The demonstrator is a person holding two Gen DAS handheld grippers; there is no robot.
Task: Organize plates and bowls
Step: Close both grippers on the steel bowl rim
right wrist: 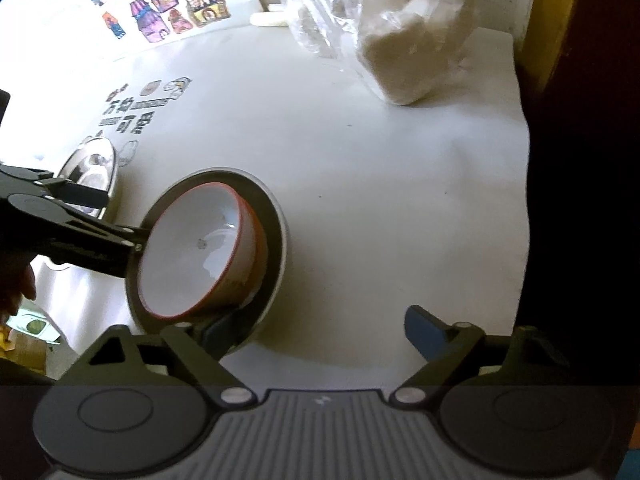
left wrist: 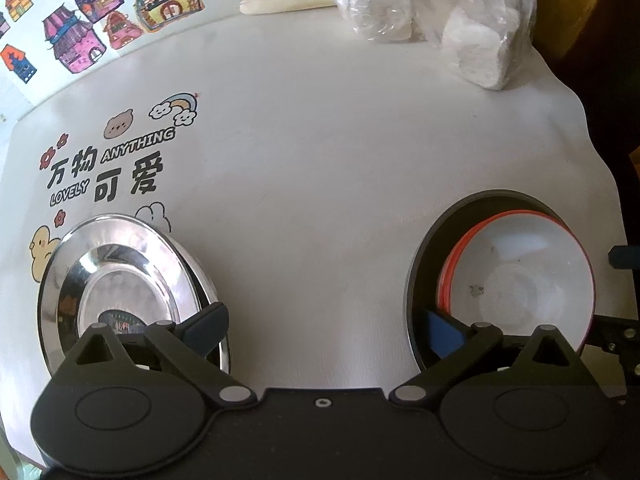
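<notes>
the red-rimmed bowl (right wrist: 200, 252) in the dark plate (right wrist: 276, 216) sits left of the right gripper (right wrist: 320, 332), jaws apart.

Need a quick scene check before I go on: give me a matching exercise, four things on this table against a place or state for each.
Things:
1. orange-rimmed bowl
2. steel plates
3. plastic bag of white rolls
4. right gripper

Places or states:
A. at the table's far edge
B. jaws wide, nothing between them
C. inside the dark pan
D. stacked by the duck sticker

Pairs: 1-C, 2-D, 3-A, 4-B
</notes>
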